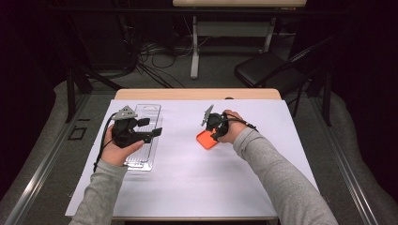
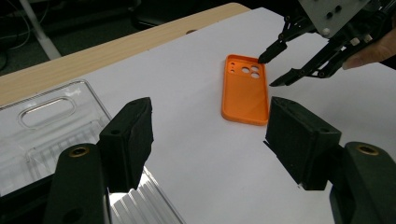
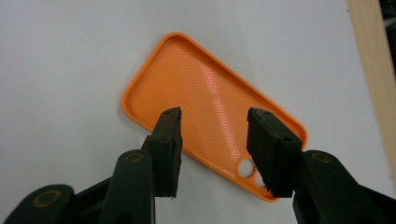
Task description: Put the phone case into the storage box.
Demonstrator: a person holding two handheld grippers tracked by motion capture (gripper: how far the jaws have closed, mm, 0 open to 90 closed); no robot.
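White paper covers the table [image 1: 187,187]. One clear plastic tray [image 1: 148,112], seemingly empty, lies under the left gripper [image 1: 154,127], jaws apart on nothing. One orange phone case [image 3: 212,107], hollow side up and unmarked, sits below the right gripper [image 3: 212,151], whose parted jaws hover unclamped.

Orange phone case [image 3: 212,98]: plastic, finely dotted inner face, slight sheen. Clear tray [image 2: 42,135]: transparent ribbed plastic, glossy. Surface [image 1: 197,168]: matt white sheet over pale wood. Jaws: matt black, rough pads.
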